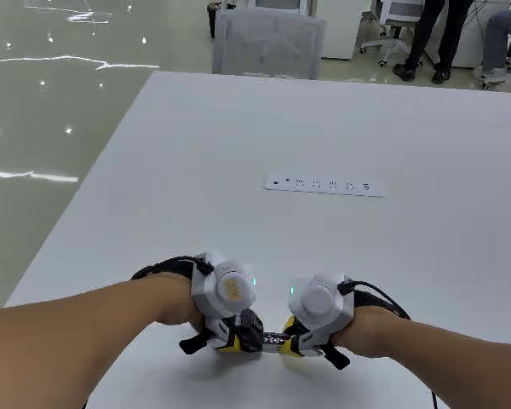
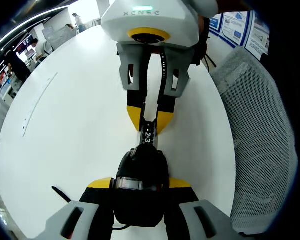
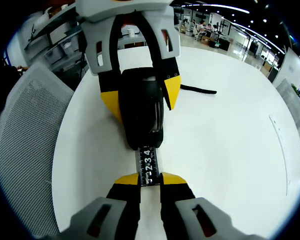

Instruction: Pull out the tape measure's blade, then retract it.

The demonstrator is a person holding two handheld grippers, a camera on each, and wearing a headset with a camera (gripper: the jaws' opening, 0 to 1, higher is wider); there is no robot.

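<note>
Tape measure [image 1: 249,332]: near the front edge of the white table [image 1: 324,119], between both grippers.
Left gripper [image 2: 140,184]: clamped around the tape measure.
Right gripper [image 3: 149,180]: pinching the blade [image 3: 147,164], a short stretch drawn out.
Power strip [image 1: 324,185]: farther back.

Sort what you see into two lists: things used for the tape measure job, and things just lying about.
In use: case, held by the left gripper; blade, pinched by the right gripper.
Lying about: power strip; chair.
</note>
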